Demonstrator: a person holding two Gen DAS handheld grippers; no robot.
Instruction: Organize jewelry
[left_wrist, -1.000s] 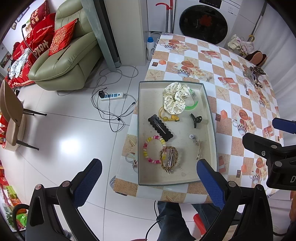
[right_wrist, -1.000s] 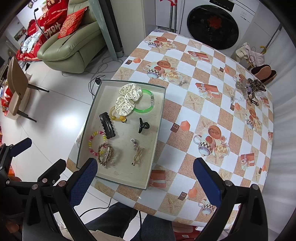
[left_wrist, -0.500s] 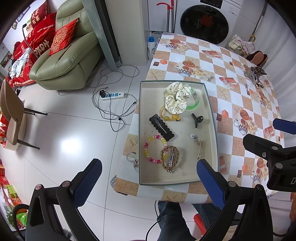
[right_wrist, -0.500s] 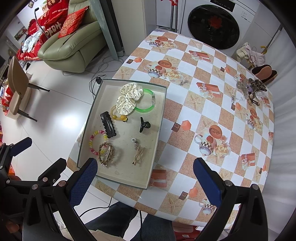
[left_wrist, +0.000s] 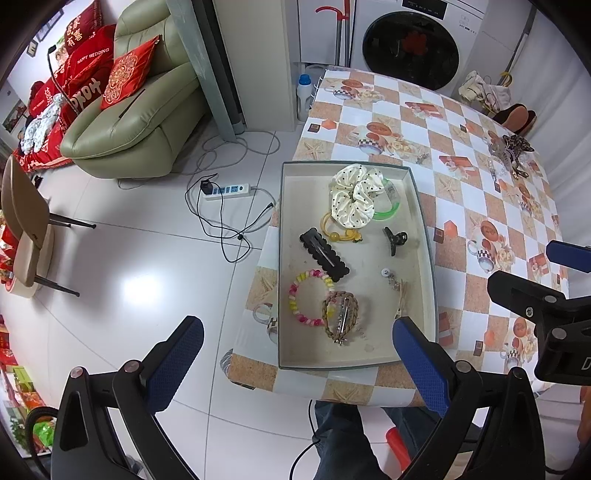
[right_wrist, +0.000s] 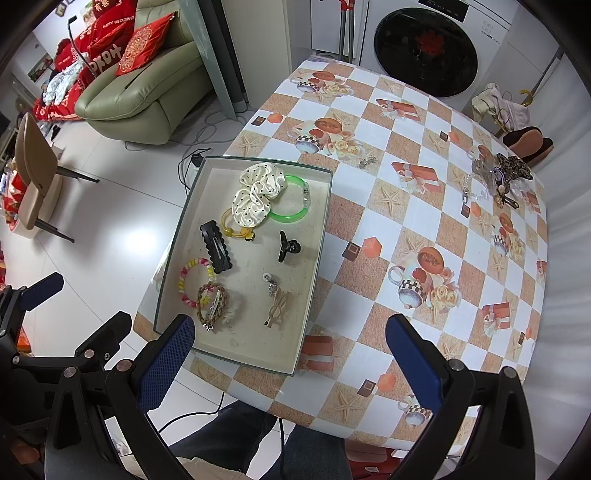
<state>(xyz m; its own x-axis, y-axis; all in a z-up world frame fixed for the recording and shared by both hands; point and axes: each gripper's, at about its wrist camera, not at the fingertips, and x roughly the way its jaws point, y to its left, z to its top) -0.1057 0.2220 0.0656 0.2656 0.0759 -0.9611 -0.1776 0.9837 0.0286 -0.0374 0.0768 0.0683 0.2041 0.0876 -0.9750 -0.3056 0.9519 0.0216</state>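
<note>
Cream polka-dot scrunchie (left_wrist: 355, 197), green bangle (right_wrist: 294, 202), black clips and beaded bracelet (left_wrist: 306, 295) are seen lying in a shallow grey tray (left_wrist: 424, 236) at the desk's (right_wrist: 406, 206) nine o'clock edge. More jewelry (right_wrist: 495, 177) is heaped at two o'clock. Left claw (left_wrist: 295, 365) and right claw (right_wrist: 291, 365) are held wide open, gripping nothing, above the desk's near edge.
</note>
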